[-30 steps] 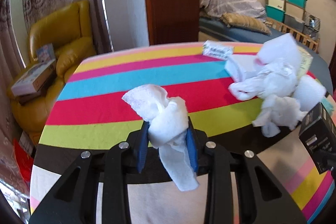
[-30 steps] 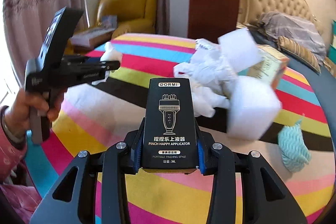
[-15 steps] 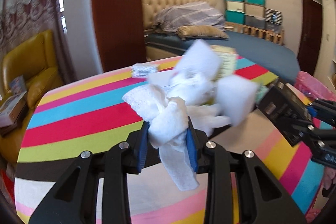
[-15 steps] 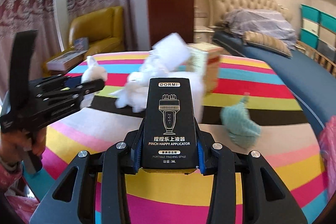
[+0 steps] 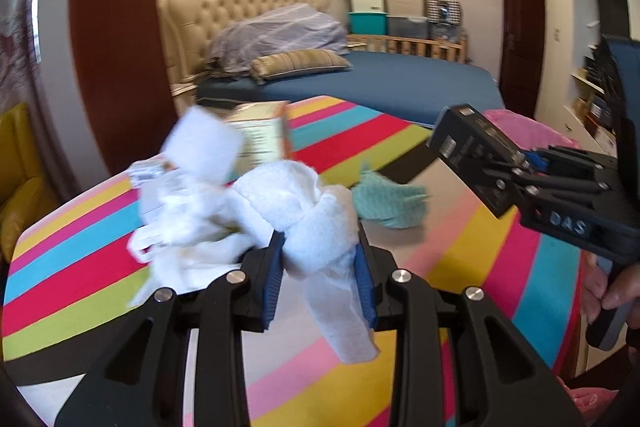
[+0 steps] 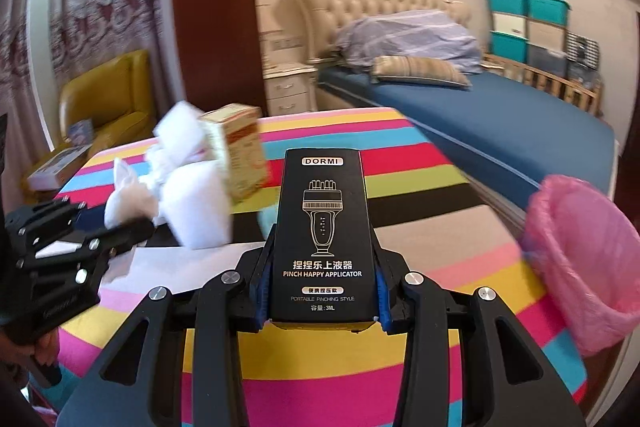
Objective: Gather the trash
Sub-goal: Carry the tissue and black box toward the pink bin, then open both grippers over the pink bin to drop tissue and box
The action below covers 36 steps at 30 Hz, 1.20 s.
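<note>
My left gripper (image 5: 320, 267) is shut on a crumpled white tissue (image 5: 316, 227), whose tail hangs below the blue pads. My right gripper (image 6: 320, 291) is shut on a black applicator box (image 6: 323, 227) that stands upright between its pads. In the left wrist view the same black box (image 5: 472, 163) and right gripper show at the right, held by a hand (image 5: 612, 291). A pink-lined trash bin (image 6: 584, 259) stands at the table's right edge. More white tissues and foam blocks (image 6: 192, 195) lie piled on the striped table (image 6: 420, 359), with a teal cloth (image 5: 388, 203) nearby.
A yellow carton (image 6: 240, 151) stands behind the tissue pile. Beyond the table are a blue bed (image 6: 500, 119), a white nightstand (image 6: 290, 91) and a yellow armchair (image 6: 108, 99) with a box (image 6: 60, 167) in front of it. Teal storage bins (image 5: 380, 3) line the far wall.
Both grippers have swung to the right across the table, keeping their loads. The pink bin has come into the right wrist view, and the armchair has slid out to the left.
</note>
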### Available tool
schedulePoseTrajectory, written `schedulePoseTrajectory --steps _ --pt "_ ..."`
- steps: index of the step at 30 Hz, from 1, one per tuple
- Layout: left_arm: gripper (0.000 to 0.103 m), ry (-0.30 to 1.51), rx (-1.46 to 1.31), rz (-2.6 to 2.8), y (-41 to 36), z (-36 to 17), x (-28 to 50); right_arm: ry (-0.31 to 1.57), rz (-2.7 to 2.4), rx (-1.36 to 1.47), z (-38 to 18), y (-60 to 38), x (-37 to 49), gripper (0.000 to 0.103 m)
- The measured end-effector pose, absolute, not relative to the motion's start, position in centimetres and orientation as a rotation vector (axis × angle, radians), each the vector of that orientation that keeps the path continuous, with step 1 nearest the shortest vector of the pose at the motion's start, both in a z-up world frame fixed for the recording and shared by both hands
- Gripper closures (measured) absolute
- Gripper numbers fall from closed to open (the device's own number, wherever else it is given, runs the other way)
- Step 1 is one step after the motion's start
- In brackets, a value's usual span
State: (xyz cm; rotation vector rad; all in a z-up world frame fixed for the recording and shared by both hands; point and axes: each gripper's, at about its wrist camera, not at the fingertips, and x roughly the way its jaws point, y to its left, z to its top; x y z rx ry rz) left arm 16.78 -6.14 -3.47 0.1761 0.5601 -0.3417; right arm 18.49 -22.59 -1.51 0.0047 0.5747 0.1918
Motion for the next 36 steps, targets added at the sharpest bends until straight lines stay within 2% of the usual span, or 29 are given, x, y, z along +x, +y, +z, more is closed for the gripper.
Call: schedulePoseTrajectory --steps 22,36 --pt "0.071 0.508 0.237 -0.698 -22.5 -1.4 19.8 0.483 -0.165 0.144 0.1 -38.3 15.1 0.065" --pt "0.069 0.577 0.190 -0.871 -34.5 -1.0 24.3 0.473 -0.287 0.147 -0.4 -46.3 15.1 0.065"
